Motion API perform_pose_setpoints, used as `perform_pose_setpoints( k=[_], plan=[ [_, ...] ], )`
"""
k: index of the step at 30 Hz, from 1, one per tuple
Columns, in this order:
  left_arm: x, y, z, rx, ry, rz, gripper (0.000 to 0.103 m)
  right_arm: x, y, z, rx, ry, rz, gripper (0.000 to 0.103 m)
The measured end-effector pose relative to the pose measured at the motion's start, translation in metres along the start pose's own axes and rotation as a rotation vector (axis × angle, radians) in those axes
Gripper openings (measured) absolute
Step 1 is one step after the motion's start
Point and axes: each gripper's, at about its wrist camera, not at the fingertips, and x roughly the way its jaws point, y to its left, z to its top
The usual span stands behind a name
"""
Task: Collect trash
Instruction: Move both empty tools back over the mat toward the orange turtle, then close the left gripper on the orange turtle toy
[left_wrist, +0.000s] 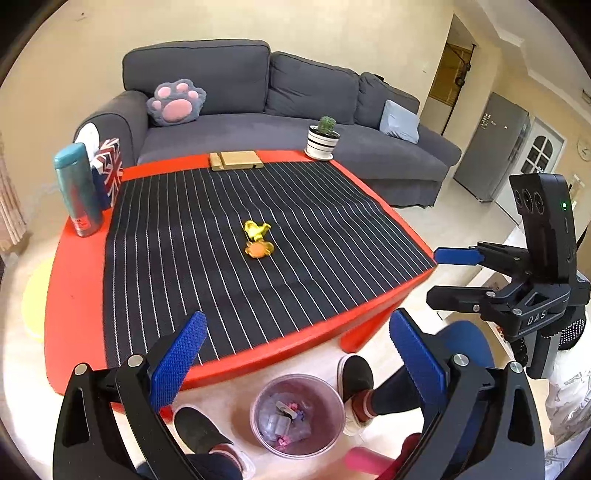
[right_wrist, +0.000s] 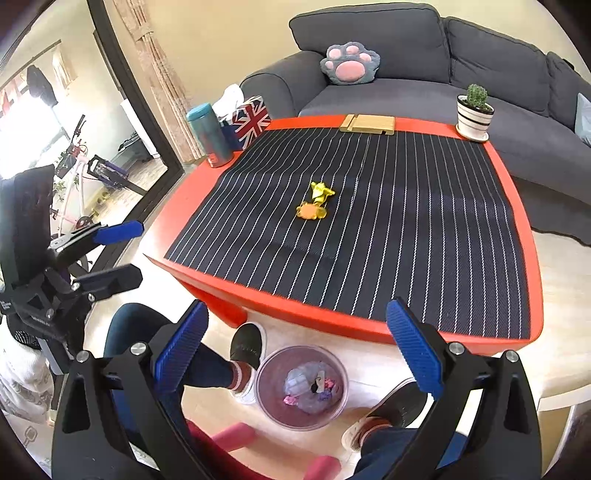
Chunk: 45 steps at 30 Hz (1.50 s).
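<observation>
Two wrappers (left_wrist: 257, 238) mid-tabletop (left_wrist: 74, 280) | both tongs (left_wrist: 295, 354) (right_wrist: 297, 350) spread, empty | pinch low, one at a time | drop in bin (left_wrist: 297, 415)

"DAS" — on the right gripper (left_wrist: 434, 275) body.

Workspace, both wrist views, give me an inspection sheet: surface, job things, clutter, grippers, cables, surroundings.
Surface: red table under a striped mat.
Job's things: yellow wrapper and orange wrapper touching mid-mat; bin on the floor by the near edge, holding trash.
Clutter: bottle, flag box, wooden stand, potted cactus along the edges.
Grippers: left gripper and right gripper both open, empty, above the bin.
Cables: nothing seen.
Surroundings: grey sofa, paw cushion, person's shoes beside the bin.
</observation>
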Motion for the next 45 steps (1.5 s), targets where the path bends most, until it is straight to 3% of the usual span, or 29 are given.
perform_pose_setpoints(
  k=[12,26,41,45],
  plan=[
    [0.037,0.020,0.047,0.006,0.028,0.052,0.096,0.013,-0.022,0.027,0.017,0.009,-0.036,0.095],
    [0.124,0.022,0.086,-0.039,0.163,0.116,0.096,0.035,-0.048,0.030,0.057,0.041,-0.039,0.095],
    [0.215,0.051,0.084,-0.240,0.341,0.244,0.095,0.038,-0.067,0.024,0.092,0.040,-0.026,0.095],
    [0.224,0.056,0.080,-0.269,0.354,0.262,0.087,0.038,-0.071,0.022,0.102,0.040,-0.024,0.095]
  ],
)
